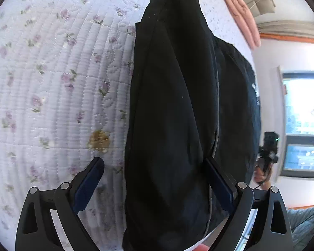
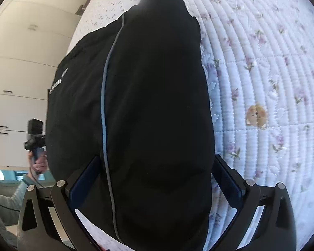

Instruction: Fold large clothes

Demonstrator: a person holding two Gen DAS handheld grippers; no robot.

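Note:
A large black garment (image 1: 173, 104) lies in a long folded mass on a floral quilted bedspread (image 1: 52, 73). My left gripper (image 1: 155, 167) stands open over its near end; the cloth lies between the fingers, against the right finger (image 1: 217, 179), with a gap at the left finger (image 1: 90, 182). In the right wrist view the same garment (image 2: 146, 104), with a thin blue seam line (image 2: 103, 104), fills the space between the wide-open fingers of my right gripper (image 2: 157, 165). Each gripper shows in the other's view, held in a hand, the right one (image 1: 268, 154) and the left one (image 2: 34, 138).
The bedspread (image 2: 261, 73) extends wide beside the garment, with a small brown bear patch (image 2: 256, 115). A pink pillow (image 1: 240, 14) lies at the far edge. A window (image 1: 305, 121) is on one side, white cabinets (image 2: 21, 73) on the other.

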